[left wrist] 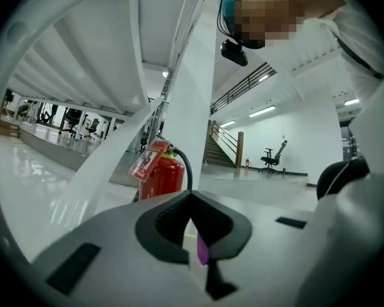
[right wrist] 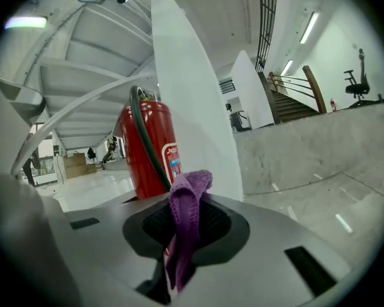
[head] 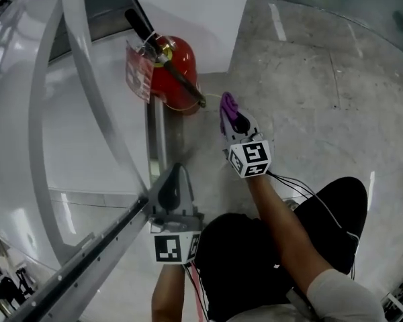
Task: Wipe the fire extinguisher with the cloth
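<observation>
White frame (head: 87, 119): slanted beams fill the left of the head view.

Left gripper (head: 174, 178): you hold it low beside the frame with its tips pointing up the picture toward the fire extinguisher (head: 176, 72). Your forearm enters from the bottom edge, mostly cut off. In its own view the left gripper (left wrist: 193, 235) has its jaws drawn together, leaving only a thin slit, and nothing is clamped. A purple sliver shows low in that slit; I cannot tell what it is.

The fire extinguisher (left wrist: 161, 176) stands upright on the floor against the frame, with a red tag (head: 139, 74) hanging from its neck. The tag's print is too small to read. Its base is hidden, by its own body from above and by the gripper body in the left gripper view.

Right gripper (head: 236, 122): your bare forearm is stretched forward and the tips point at the extinguisher's right side. The cloth (head: 226, 104) lies near the black hose end (head: 201, 102), apart from it as far as the head view shows. In its own view the right gripper (right wrist: 182, 226) has its jaws clamped on the purple cloth (right wrist: 187, 197). A fold stands up above them and a tail hangs below. The fire extinguisher (right wrist: 144, 149) rises just behind, its foot hidden.

Concrete floor (head: 322, 92) to the right.
</observation>
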Tool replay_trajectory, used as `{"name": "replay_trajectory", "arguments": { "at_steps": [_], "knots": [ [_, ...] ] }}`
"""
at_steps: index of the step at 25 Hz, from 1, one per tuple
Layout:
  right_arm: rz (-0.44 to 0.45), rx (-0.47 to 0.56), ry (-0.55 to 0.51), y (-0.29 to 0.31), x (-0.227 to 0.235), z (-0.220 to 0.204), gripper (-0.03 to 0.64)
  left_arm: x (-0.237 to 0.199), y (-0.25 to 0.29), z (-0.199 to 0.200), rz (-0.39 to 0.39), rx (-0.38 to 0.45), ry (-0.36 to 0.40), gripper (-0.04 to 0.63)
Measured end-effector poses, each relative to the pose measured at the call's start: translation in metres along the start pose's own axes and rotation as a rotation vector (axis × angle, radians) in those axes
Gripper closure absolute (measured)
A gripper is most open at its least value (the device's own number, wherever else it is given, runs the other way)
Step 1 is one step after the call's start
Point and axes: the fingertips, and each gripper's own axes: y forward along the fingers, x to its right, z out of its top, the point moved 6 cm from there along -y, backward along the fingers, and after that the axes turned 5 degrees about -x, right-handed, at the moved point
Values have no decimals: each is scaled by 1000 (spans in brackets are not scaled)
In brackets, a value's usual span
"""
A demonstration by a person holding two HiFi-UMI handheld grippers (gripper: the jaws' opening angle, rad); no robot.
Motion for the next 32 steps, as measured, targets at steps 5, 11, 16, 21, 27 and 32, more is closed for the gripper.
{"name": "replay_trajectory", "arguments": {
  "at_steps": [5, 11, 16, 21, 27, 32],
  "knots": [
    [14, -81, 6, 18, -6, -29, 561, 0, -8, 3, -26, -5, 15, 591],
    [13, -103, 62, 50, -4, -47, 561, -2, -13, 1, -39, -4, 23, 591],
    [-3, -127, 120, 66, 4, -58, 560, 1, -10, -1, -64, -1, 27, 591],
    [22, -118, 190, 83, 4, -62, 561, 1, -9, -1, -76, 5, 33, 591],
    [103, -85, 325, 84, 7, -65, 561, 3, -5, 0, -92, 18, 36, 591],
    [149, -20, 395, 78, 7, -56, 560, 2, -2, -3, -93, 13, 38, 591]
  ]
}}
